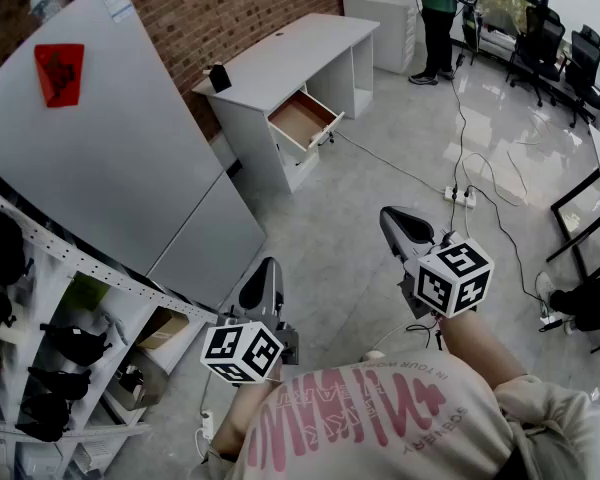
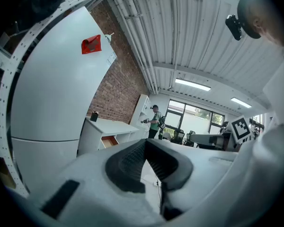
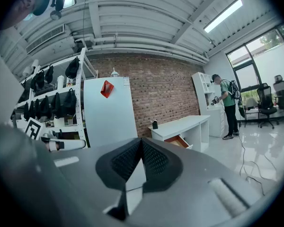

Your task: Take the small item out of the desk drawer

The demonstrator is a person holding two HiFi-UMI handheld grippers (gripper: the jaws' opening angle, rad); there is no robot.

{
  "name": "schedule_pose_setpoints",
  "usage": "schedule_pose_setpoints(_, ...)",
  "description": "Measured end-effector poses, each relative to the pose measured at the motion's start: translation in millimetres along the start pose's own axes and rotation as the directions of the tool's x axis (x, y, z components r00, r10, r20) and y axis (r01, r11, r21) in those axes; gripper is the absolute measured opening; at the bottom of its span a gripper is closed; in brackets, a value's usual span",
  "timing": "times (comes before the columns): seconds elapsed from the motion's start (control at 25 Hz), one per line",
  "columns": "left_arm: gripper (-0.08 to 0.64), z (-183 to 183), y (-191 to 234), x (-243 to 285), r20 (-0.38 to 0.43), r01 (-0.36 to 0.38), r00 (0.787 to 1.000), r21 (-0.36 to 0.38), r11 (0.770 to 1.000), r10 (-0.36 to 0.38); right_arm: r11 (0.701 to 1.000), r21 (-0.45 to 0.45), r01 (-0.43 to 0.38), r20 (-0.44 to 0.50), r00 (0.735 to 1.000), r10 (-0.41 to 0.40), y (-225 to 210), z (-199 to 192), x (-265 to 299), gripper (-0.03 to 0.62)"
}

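Observation:
A white desk (image 1: 298, 50) stands against the brick wall, well ahead of me. Its top drawer (image 1: 302, 118) is pulled open and shows a brown wooden bottom; I make out no small item in it from here. The drawer also shows in the left gripper view (image 2: 109, 141) and the right gripper view (image 3: 179, 141). A small black object (image 1: 219, 77) sits on the desk's left end. My left gripper (image 1: 268, 266) and right gripper (image 1: 391, 216) are held close to my chest, far from the desk. Both are shut with nothing between the pads (image 2: 132, 162) (image 3: 128, 161).
A tall white cabinet (image 1: 100, 158) with a red sign stands at my left, next to a shelf rack (image 1: 40, 358) with dark items. Cables and a power strip (image 1: 461, 197) lie on the floor. A person in green (image 1: 435, 13) stands beyond the desk, with office chairs (image 1: 565, 48) at the far right.

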State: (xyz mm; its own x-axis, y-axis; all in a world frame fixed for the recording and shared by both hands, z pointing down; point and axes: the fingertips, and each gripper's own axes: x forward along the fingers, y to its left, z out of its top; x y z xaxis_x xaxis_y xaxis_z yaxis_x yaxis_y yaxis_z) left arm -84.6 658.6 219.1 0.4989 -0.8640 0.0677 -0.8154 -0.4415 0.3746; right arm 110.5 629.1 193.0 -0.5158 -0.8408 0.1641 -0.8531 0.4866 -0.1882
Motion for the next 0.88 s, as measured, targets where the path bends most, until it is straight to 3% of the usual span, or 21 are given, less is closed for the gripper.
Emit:
schedule_pose_setpoints(0.44,0.000,14.4,14.1,-20.3,0.024,0.034,0.999,0.003,0.999,-0.034,1.000,-0.010,0.014,0.028,1.000,-0.014,27.5,3.4,2.2,0.008)
schedule_pose_setpoints(0.68,0.000,6.3,22.5,-36.4,0.019,0.066,0.998,0.012,0.998,-0.066,1.000,0.002,0.030,0.017,0.999,-0.030,44.8,-16.6,0.5,0.008)
schedule_pose_setpoints(0.88,0.000,-8.4,25.1,-39.9,-0.025,0.111,0.993,-0.026,0.993,-0.112,0.999,0.021,0.033,-0.027,0.999,-0.033,48.4,-34.5,6.4,0.008)
